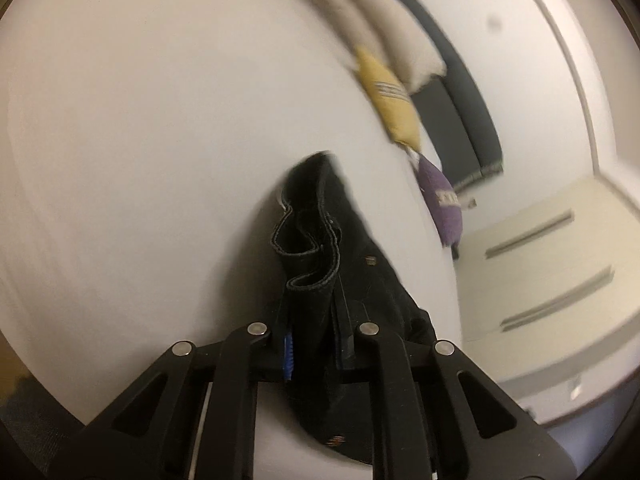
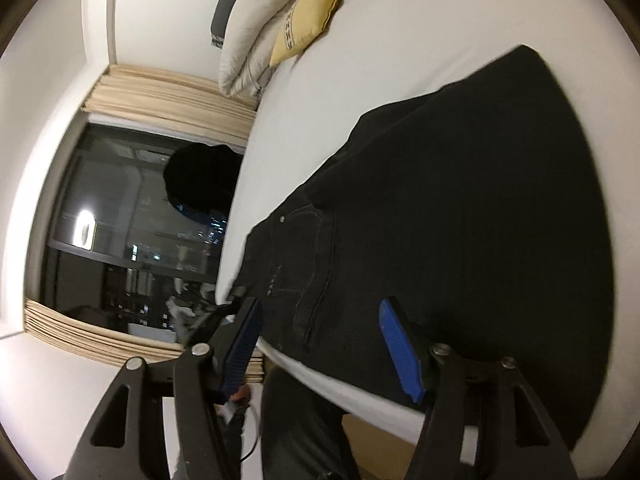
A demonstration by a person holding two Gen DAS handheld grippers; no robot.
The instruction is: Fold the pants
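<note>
Left claw point(image 1: 316, 344) is clamped on a bunched fold of the black pants point(image 1: 320, 248); only a sliver of one blue pad shows beside the cloth, so I read the jaws as pressed together with denim between them. In the left wrist view the gathered hem edge rises toward 12 o'clock from the claw, over the white bed point(image 1: 140, 140).

Right claw point(image 2: 324, 344) stands spread, both blue pads point(image 2: 402, 354) exposed and nothing between them. In the right wrist view the pants lie flat across the bed from 6 o'clock toward 1 o'clock, with the back pocket stitching just ahead of the claw at 11 o'clock.

Procedure for the step in hand, as I judge it: a grasp of the second corner, then a fold
1. I keep the left claw pinched; denim is heavy and may slip if the grip loosens
2. I bring the right claw down onto the near edge of the cloth, taking all layers
3. I lift both corners level and carry them together, so the fold line stays straight
4. I lay the cloth down slowly to avoid trapped wrinkles

Count
- Pants: one
- Claws: two
- Yellow cushion point(image 2: 312, 16): one, at 11 o'clock in the right view
- Purple cushion point(image 1: 440, 200): one
- Pale quilt point(image 2: 256, 32): one, rolled by the yellow cushion
- Window point(image 2: 132, 220): one, at 9 o'clock
</note>
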